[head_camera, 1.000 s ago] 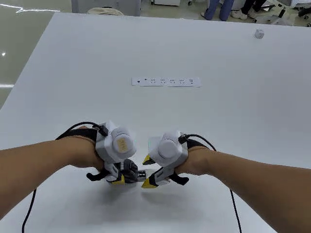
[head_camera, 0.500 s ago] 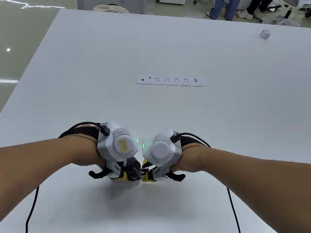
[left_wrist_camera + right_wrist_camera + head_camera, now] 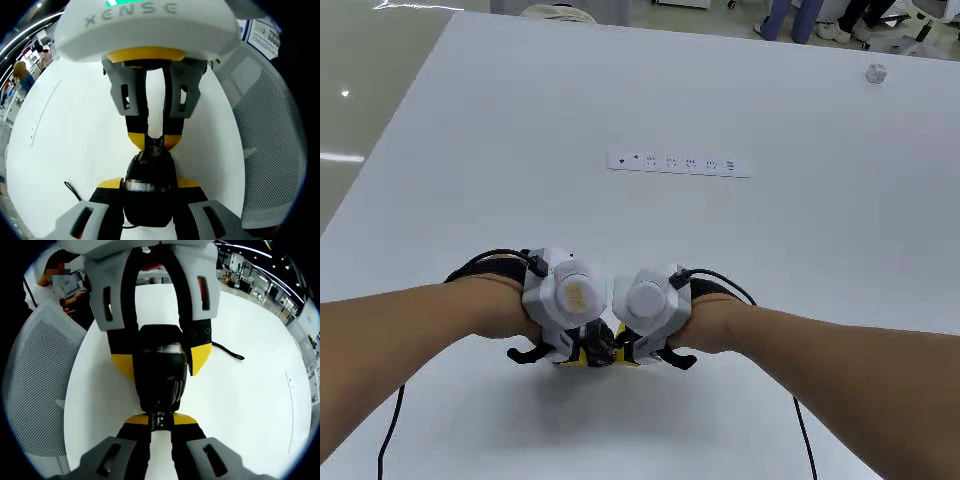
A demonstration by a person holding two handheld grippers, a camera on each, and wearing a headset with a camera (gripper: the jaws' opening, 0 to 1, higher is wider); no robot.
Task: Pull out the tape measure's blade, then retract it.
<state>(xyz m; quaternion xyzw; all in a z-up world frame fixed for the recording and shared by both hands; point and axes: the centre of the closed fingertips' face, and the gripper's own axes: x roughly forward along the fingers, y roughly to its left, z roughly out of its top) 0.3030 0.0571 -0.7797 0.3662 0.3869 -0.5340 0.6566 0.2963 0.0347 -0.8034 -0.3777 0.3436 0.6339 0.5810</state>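
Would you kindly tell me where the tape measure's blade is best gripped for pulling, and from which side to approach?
Grip the blade at its short exposed end, where it leaves the black case, coming straight on from the end opposite the left gripper that holds the case. The right gripper pinches there, in line with the pull.

White table, few items on it.
Plain white top (image 3: 800,260), matte. White pwr strip (image 3: 678,163) lies flat mid-table, long side running L-R. Small grey obj (image 3: 875,73) sits far back R, well apart from the strip; too small to ID. Thin black L cable (image 3: 388,430) and R cable (image 3: 802,430) trail across the near part of the top.
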